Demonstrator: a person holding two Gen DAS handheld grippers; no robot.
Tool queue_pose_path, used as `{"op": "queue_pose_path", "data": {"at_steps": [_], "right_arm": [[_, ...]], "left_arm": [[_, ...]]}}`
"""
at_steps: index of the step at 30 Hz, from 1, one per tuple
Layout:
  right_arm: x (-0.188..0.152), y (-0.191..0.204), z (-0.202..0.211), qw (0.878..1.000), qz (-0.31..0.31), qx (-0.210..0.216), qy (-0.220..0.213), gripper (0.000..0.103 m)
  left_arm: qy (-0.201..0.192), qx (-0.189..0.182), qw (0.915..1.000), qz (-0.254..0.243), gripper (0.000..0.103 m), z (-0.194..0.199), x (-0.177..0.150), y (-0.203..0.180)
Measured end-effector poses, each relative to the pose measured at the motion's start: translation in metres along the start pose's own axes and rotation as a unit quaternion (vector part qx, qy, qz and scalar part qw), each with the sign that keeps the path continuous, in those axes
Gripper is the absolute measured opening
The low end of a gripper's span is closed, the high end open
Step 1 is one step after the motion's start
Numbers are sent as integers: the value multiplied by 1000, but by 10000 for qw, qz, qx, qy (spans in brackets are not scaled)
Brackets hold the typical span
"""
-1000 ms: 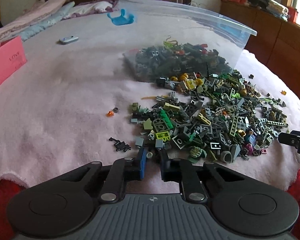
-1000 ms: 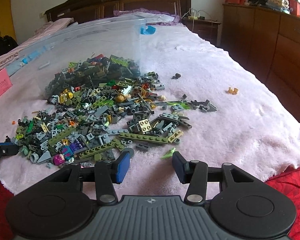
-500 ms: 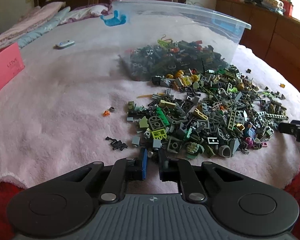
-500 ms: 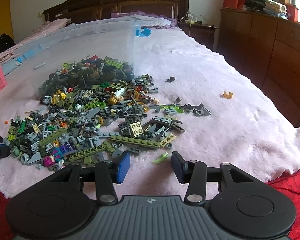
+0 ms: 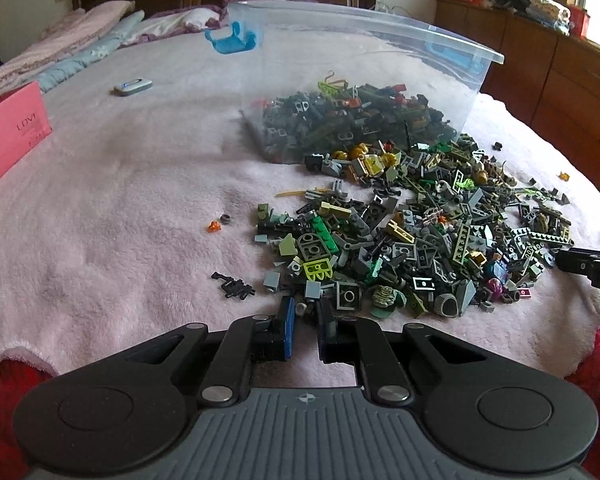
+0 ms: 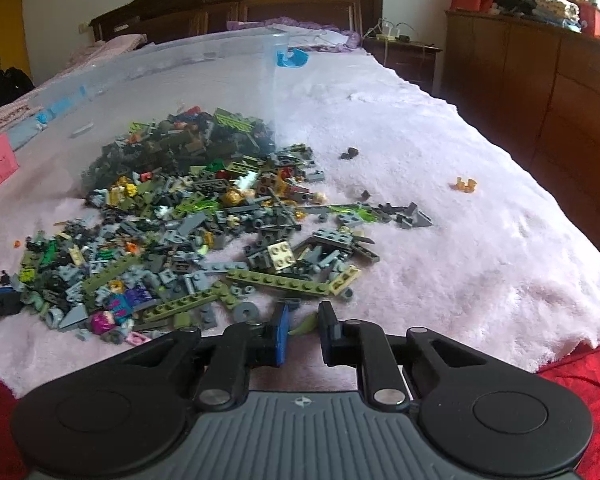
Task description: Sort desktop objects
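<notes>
A pile of small toy bricks [image 5: 412,236] spills from a tipped clear plastic bin [image 5: 364,60] onto a pink blanket; it also shows in the right wrist view [image 6: 188,224]. My left gripper [image 5: 305,312] is at the pile's near edge, its jaws closed around a small grey piece [image 5: 305,309]. My right gripper [image 6: 302,322] is at the pile's near right edge, jaws narrowed around a thin lime-green leaf piece [image 6: 305,323]. The right gripper's tip [image 5: 588,266] shows at the right of the left wrist view.
A small black piece [image 5: 233,285], an orange stud [image 5: 213,227], a grey device [image 5: 133,86], a pink box [image 5: 8,132] and a blue holder [image 5: 231,39] lie left and beyond. A yellow piece [image 6: 465,185] lies right. A wooden dresser [image 6: 540,80] stands beside the bed.
Both grippers moved forward to the pile's near edge. The right jaws closed from wide open onto the green leaf piece. The left jaws stayed nearly closed on the small grey piece.
</notes>
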State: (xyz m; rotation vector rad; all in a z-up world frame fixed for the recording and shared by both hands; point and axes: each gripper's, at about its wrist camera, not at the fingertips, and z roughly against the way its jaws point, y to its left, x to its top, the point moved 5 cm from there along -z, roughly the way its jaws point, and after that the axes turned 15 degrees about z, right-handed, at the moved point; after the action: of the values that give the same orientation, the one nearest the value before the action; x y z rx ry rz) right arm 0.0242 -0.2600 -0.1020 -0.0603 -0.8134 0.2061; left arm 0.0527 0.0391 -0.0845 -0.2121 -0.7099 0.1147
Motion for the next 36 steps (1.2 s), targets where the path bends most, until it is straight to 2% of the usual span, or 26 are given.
{"op": "queue_pose_path", "data": {"at_steps": [14,29,36], "right_arm": [[12,31,21,9977,273,553,-277,17],[20,41,38,9952,377,801,-426,17],[26,45,47,9940,450,853,-510,17]], "left_arm": [[-90,-171,9998,-72,13,24,0,-10],[-53,-228,9995,-190,13,37,1,-23],[-178,-312,9990,-248,13,45,6,-32]]}}
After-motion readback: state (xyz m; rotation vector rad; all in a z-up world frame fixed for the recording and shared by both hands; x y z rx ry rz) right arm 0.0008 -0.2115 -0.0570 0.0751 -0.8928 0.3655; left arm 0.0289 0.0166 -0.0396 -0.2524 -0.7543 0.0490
